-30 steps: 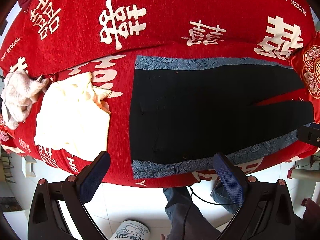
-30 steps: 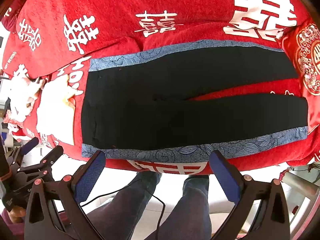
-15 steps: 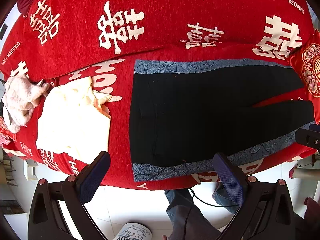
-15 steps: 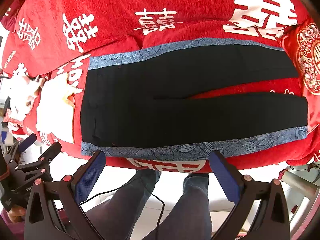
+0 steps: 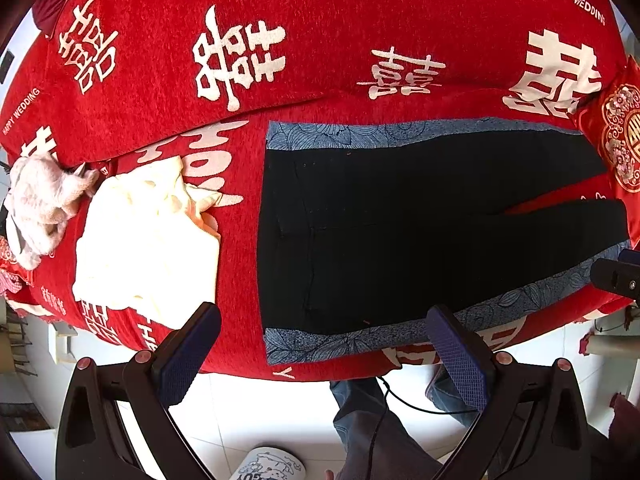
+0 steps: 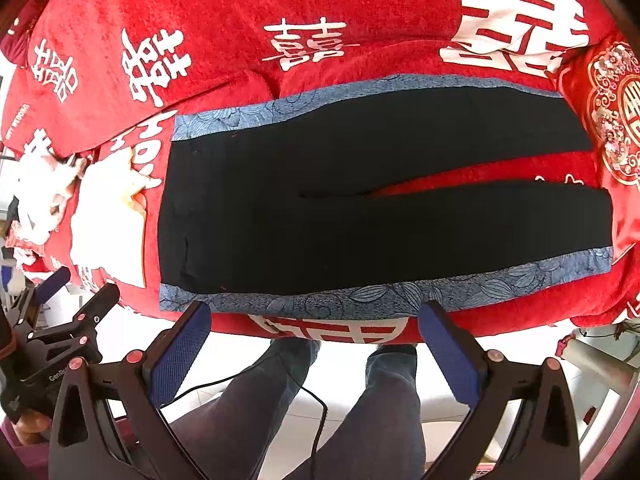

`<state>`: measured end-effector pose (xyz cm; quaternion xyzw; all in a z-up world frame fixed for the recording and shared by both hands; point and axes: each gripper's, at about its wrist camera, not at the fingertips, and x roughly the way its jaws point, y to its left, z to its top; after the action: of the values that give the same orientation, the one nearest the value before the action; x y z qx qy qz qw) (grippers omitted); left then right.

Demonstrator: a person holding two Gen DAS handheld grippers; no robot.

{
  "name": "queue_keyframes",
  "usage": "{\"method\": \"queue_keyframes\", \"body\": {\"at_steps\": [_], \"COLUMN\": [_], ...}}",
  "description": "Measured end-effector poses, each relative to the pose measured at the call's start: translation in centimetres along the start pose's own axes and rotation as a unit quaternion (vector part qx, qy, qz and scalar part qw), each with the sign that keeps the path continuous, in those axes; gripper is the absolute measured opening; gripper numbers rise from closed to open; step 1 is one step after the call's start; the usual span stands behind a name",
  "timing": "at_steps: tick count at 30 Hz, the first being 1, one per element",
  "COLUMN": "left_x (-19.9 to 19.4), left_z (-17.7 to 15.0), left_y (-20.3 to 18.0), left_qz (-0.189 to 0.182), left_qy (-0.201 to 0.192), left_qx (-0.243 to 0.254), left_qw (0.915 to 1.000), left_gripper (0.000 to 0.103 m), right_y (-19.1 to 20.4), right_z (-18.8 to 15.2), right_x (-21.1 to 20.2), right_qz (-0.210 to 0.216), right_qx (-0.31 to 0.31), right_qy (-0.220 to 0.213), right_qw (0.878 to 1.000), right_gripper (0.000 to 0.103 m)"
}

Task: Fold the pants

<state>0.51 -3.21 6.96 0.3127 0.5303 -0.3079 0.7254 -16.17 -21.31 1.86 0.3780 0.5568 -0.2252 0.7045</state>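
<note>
- Left gripper (image 5: 322, 334) and right gripper (image 6: 316, 330): fingers spread wide apart, nothing between them; both hang off the near edge of the bed (image 5: 320, 40).
- One pair of pants (image 6: 360, 200) lies flat on the red cover — black, two patterned blue side stripes, legs to the right.
- Cream cloth (image 5: 148, 240) left of the waistband; beyond it a pale fuzzy bundle (image 5: 36, 204), shape unclear.

Red wedding-print sofa cover (image 5: 320, 20); white tiled floor (image 5: 260, 412); bright daylight
</note>
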Motion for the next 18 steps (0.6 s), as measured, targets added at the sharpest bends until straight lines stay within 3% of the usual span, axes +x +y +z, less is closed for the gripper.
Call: {"method": "queue_keyframes", "body": {"at_steps": [18], "left_x": [-0.13], "left_z": [0.1], "left_y": [-0.49], "left_qz": [0.015], "left_qy": [0.003], "left_qx": [-0.011], "left_qw": [0.9998], "left_gripper": [0.103], "right_y": [-0.59], "right_z": [0.81], "right_x": [0.37], "right_qz": [0.01], "right_qx": [-0.005], "right_qy": [0.0], "right_qw": [1.0], "right_gripper": [0.103]}}
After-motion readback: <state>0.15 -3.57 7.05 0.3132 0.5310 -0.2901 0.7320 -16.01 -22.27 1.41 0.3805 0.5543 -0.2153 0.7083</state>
